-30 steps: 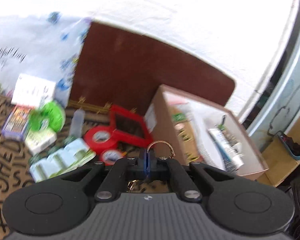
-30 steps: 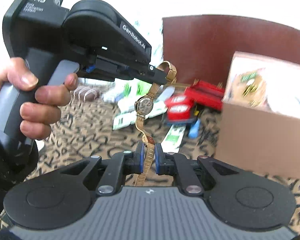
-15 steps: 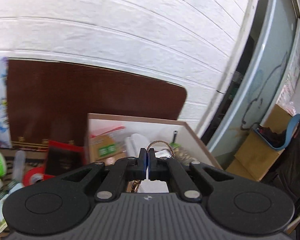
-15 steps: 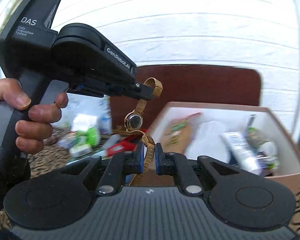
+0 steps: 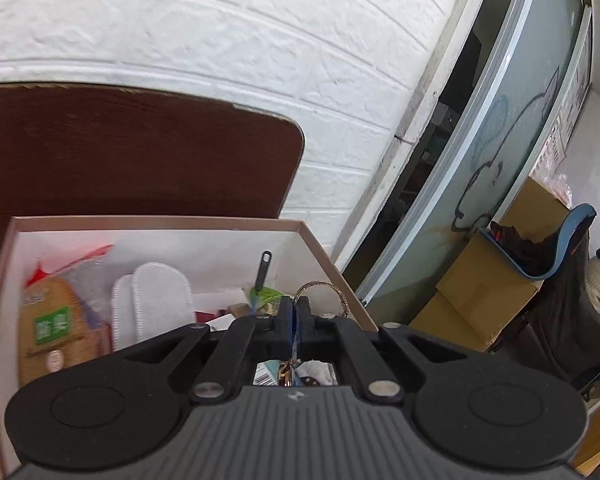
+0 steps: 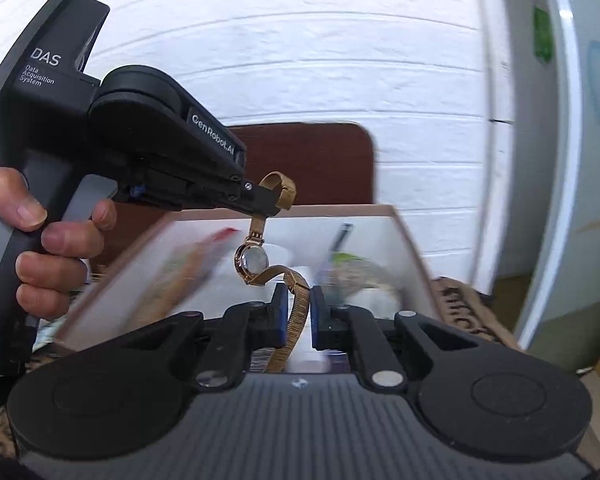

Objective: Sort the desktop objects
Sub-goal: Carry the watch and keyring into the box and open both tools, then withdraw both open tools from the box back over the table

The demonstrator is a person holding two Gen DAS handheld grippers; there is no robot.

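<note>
Watch (image 6: pixel 252 261) hangs over box (image 6: pixel 404 236); my left gripper (image 6: pixel 269 200) clamps strap (gold mesh), right gripper (image 6: pixel 298 312) parted around its tail.

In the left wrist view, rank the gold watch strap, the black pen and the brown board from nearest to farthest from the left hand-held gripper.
1. Gold watch strap: pinched in the left hand-held gripper, looping just right of its tips.
2. Black pen: standing in the box, just beyond and slightly left.
3. Brown board: behind the box, against the wall.

The left gripper (image 6: pixel 266 204), at ten o'clock in the right view, reads "DAS Data Acquisition System" and "GenRobot.AI"
</note>
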